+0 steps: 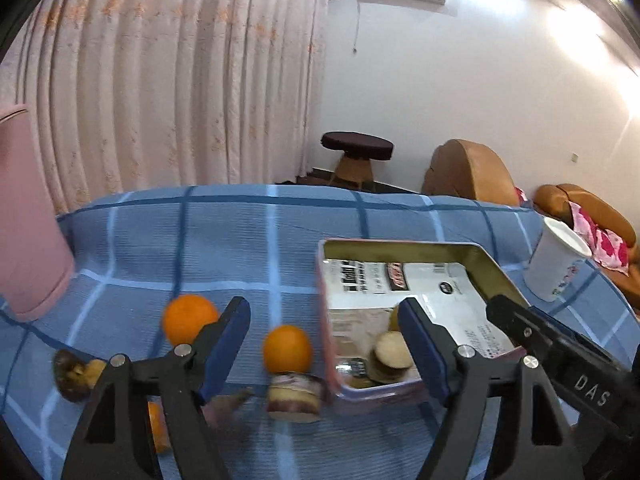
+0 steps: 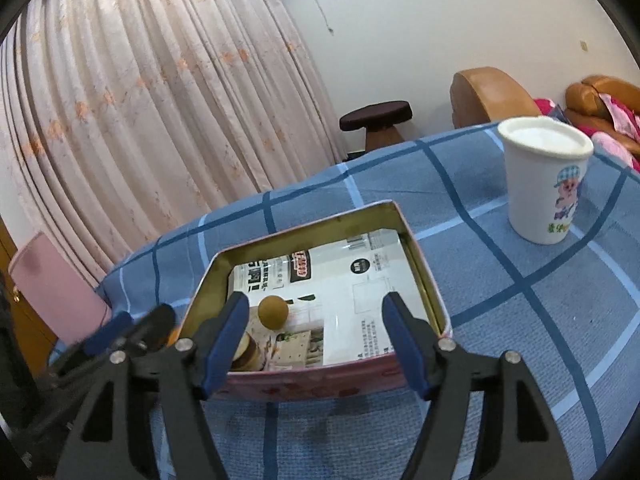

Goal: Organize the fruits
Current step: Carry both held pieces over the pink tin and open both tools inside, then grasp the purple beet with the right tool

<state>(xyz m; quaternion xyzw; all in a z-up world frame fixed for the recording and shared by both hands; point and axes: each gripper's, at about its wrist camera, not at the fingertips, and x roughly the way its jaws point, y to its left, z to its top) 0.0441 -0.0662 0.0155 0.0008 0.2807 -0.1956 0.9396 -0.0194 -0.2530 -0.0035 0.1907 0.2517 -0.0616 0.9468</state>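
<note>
Two oranges (image 1: 188, 322) (image 1: 287, 348) lie on the blue checked cloth, left of a pink tin box (image 1: 400, 250). A purple-and-cream cut piece (image 1: 294, 398) lies just below the nearer orange, and a brown piece (image 1: 70, 374) sits further left. My left gripper (image 1: 323, 306) is open above the cloth with nothing between its fingers. The tin (image 2: 312, 236) holds a round brown fruit (image 2: 273, 311) and sliced pieces (image 2: 246, 350) on printed paper. My right gripper (image 2: 316, 304) hangs open over the tin's near edge, empty.
A white cup (image 2: 544, 184) stands on the cloth right of the tin. A pink container (image 1: 28, 220) stands at the table's left end. Beyond the table are a curtain, a dark stool (image 1: 358, 146) and brown sofas.
</note>
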